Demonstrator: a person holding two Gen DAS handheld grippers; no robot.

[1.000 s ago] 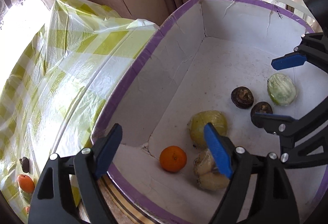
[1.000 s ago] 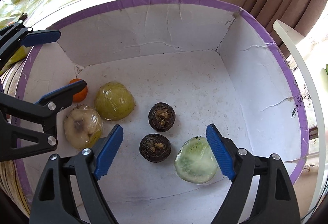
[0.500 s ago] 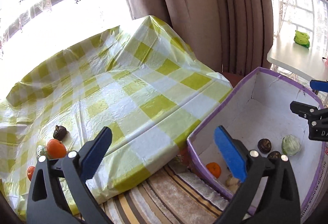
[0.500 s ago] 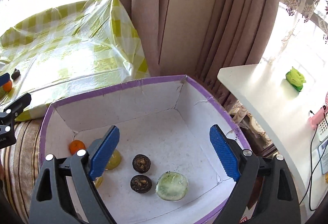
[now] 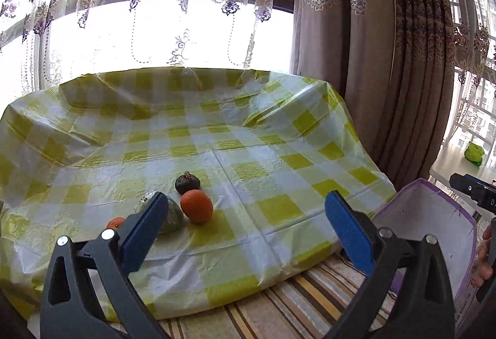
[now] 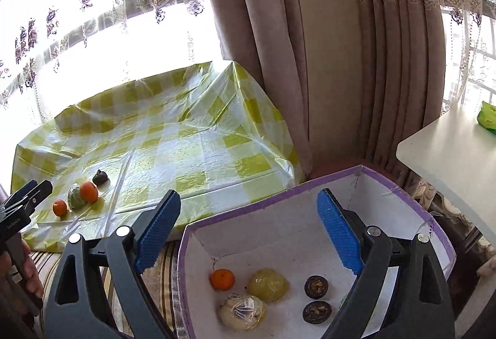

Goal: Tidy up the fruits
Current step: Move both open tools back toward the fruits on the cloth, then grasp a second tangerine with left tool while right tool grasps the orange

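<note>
On the checked cloth point(image 6: 173, 153) at left, four fruits point(image 6: 81, 196) remain unsorted, one half hidden by the left gripper point(image 5: 241, 233), fingers spread, empty. Rightward, the box point(image 6: 310, 190) holds five fruits point(image 6: 268, 284); another may lie hidden behind the right gripper point(image 6: 248, 233), spread, empty.

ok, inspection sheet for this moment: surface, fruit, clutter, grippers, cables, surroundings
Surface: checked cloth, wrinkled; striped rug in front.
Job's things: four fruits grouped on the cloth, including two oranges; box holds an orange, two wrapped pale fruits, two dark ones.
Clutter: nothing seen.
Grippers: left gripper open, empty; right gripper open, empty, above the box.
Cables: nothing seen.
Surroundings: curtains, window, white table with a green item.
</note>
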